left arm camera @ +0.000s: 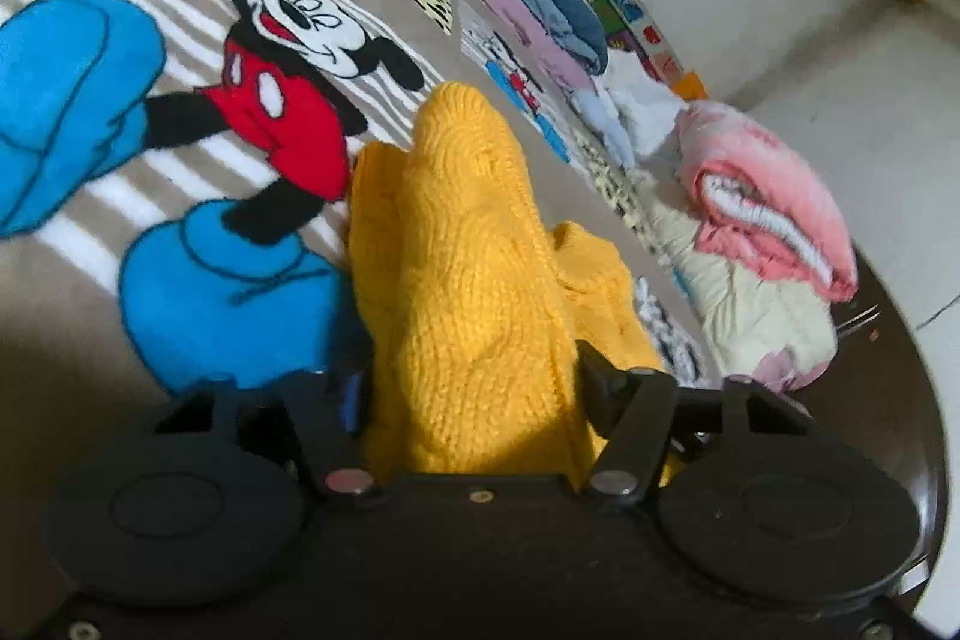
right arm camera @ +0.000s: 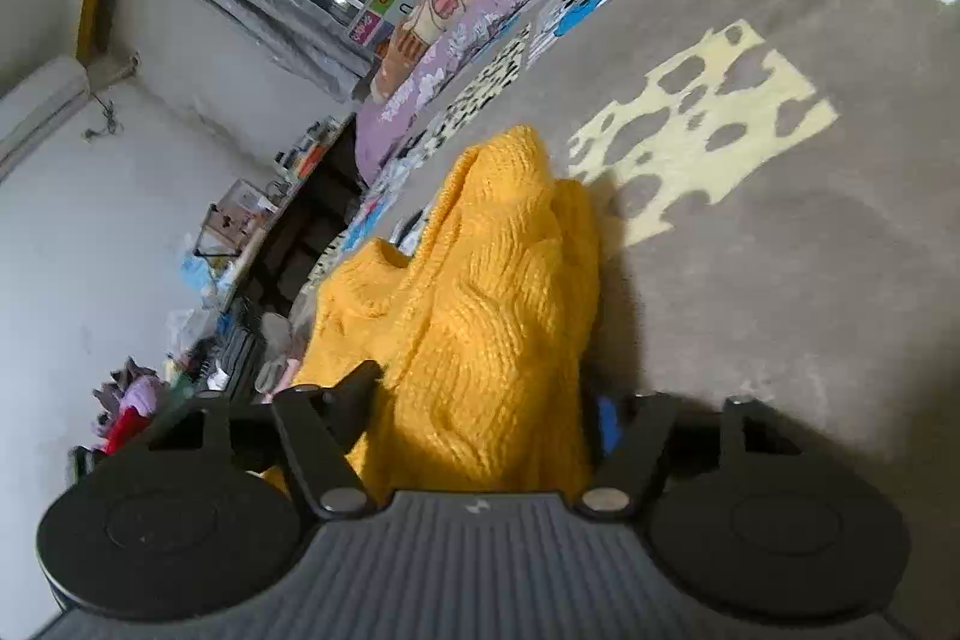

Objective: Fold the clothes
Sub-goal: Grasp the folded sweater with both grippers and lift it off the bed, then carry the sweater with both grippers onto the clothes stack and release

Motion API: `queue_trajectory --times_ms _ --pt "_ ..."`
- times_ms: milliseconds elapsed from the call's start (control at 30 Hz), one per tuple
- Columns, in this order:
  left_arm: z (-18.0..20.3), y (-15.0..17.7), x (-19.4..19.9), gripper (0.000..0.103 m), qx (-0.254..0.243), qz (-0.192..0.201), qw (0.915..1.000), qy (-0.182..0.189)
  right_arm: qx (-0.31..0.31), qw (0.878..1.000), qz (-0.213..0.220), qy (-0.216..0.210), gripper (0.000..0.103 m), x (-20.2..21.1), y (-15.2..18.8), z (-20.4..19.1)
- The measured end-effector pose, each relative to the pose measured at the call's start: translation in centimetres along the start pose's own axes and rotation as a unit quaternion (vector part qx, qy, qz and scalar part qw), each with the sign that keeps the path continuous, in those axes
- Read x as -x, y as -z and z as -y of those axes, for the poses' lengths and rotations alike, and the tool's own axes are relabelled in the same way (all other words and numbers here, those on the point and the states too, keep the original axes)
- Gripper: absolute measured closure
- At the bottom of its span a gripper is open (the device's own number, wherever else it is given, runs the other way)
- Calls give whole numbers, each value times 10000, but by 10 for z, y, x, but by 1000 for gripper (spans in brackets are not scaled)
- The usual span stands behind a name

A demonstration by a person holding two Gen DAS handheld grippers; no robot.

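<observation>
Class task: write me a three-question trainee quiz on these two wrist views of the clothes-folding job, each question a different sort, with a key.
1. True or false: the left tool and the right tool each grip the yellow knit sweater.
2. The pink folded garment rests on: A) the cartoon-mouse blanket B) a cream garment C) the floor
3. Fill in: the cartoon mouse wears ___ shorts.

Key: 1 true; 2 B; 3 red.

Chunky yellow knit sweater (left arm camera: pixel 474 280), rough and matt; fuzzy plush blanket (left arm camera: pixel 180 370) beneath; grippers' matt black plastic, shiny metal pins.
</observation>
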State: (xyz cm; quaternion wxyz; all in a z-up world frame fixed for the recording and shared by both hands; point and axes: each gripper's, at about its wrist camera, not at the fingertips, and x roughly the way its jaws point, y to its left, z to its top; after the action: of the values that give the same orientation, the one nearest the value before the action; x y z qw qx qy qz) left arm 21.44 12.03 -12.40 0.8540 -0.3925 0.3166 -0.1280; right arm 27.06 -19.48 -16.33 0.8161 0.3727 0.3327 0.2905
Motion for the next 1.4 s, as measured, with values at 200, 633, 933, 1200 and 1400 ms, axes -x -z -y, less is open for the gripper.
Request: queue_trajectory --times_ms 200,633,933,1200,1400 --pt "-5 -17 52 43 364 532 9977 185 80 9992 11 -396 44 -7 -5 -34" --pt "-35 -104 208 43 757 2282 9705 -168 567 9808 -844 -1665 44 -127 -17 -189" --pt "-66 -189 258 43 915 3037 9469 -527 827 9625 -1256 -2256 44 -229 -23 -293" --pt "-70 -266 279 43 991 3478 9279 -906 914 9504 -1373 -2637 44 -300 -37 -357" --pt "-87 -302 273 28 1161 3450 9149 -1746 1061 9462 -1345 -2747 44 -344 -47 -393"
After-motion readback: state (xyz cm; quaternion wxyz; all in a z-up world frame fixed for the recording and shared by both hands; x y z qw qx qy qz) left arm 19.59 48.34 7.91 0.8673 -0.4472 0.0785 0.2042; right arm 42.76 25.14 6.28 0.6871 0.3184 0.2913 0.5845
